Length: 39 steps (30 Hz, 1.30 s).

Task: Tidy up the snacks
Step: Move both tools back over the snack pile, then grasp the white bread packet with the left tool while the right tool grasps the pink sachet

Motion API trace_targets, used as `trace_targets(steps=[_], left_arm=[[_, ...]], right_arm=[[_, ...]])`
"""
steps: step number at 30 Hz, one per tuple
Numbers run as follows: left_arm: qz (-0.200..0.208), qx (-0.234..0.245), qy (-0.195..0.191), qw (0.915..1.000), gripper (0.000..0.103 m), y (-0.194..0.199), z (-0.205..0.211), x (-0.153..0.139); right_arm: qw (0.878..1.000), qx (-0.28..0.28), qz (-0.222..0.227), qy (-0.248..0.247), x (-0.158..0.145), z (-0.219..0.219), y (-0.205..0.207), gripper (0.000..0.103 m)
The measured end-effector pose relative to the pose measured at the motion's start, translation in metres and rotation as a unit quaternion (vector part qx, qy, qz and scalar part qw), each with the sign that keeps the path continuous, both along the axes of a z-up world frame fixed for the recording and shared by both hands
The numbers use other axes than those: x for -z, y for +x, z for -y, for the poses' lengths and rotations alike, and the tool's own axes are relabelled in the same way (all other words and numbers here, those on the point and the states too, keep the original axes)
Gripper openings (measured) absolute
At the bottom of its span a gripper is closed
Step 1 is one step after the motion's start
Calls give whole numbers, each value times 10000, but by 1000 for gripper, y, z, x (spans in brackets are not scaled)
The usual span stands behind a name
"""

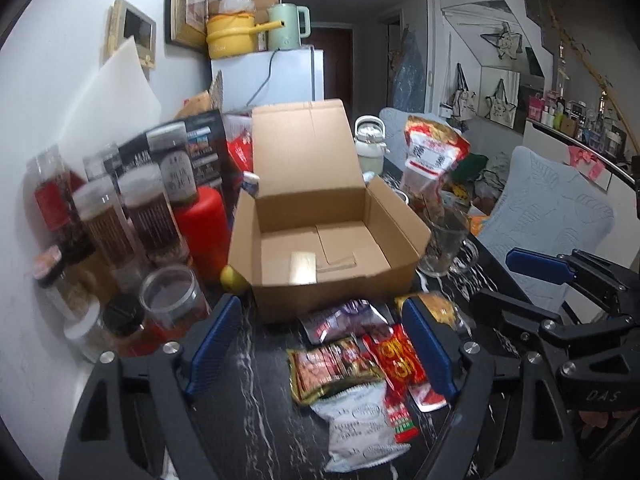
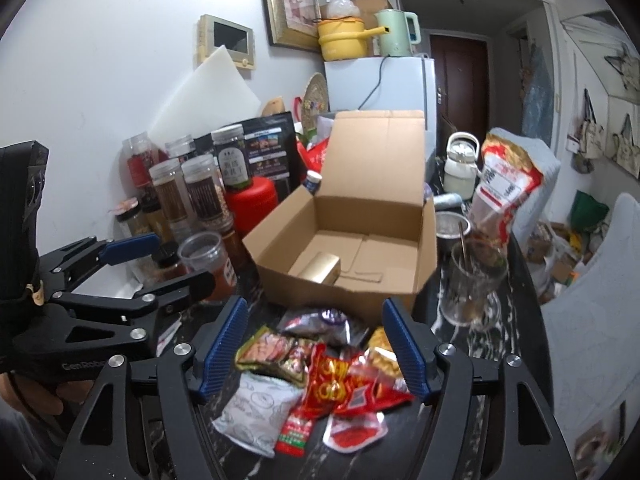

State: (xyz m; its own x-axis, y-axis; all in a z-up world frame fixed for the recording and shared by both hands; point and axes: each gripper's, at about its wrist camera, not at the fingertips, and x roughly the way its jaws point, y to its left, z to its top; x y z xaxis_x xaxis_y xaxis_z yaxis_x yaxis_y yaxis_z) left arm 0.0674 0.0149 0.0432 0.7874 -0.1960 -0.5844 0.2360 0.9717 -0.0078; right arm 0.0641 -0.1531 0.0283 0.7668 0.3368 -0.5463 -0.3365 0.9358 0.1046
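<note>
Snack packets (image 2: 320, 384) — about seven — before one open box (image 2: 348, 216)

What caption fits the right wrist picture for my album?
Both open grippers, right and left, hover over snack packets before an open cardboard box.

A matt brown cardboard box (image 2: 352, 236) sits at twelve o'clock of glossy foil snack packets (image 2: 320, 376) on the polished black marble-look worktop (image 1: 248, 400).
</note>
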Motion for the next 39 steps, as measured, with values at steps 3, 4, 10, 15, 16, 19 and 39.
trace_targets(steps=[3, 4, 10, 15, 16, 19, 39], left_arm=[[-132, 54, -83, 9999, 83, -4, -1, 11], [-171, 71, -102, 9998, 83, -6, 0, 14], [-412, 105, -78, 9991, 83, -14, 11, 42], [-680, 219, -380, 9967, 83, -18, 12, 63], [-722, 209, -361, 9965, 83, -19, 13, 67], [-874, 146, -340, 9955, 83, -21, 14, 82], [-2151, 27, -599, 9747, 83, 10, 20, 166]], right_arm=[[9999, 70, -69, -34, 9, 2, -5, 72], [9999, 102, -92, -45, 13, 2, -7, 72], [9996, 231, -128, -139, 34, 6, -20, 74], [9988, 353, -340, -50, 53, 16, -26, 74], [9984, 380, -416, 45, 59, 19, -27, 74], [9973, 419, -588, 132, 75, 23, -29, 74], [9888, 490, -1389, 243, 141, 31, -8, 74]])
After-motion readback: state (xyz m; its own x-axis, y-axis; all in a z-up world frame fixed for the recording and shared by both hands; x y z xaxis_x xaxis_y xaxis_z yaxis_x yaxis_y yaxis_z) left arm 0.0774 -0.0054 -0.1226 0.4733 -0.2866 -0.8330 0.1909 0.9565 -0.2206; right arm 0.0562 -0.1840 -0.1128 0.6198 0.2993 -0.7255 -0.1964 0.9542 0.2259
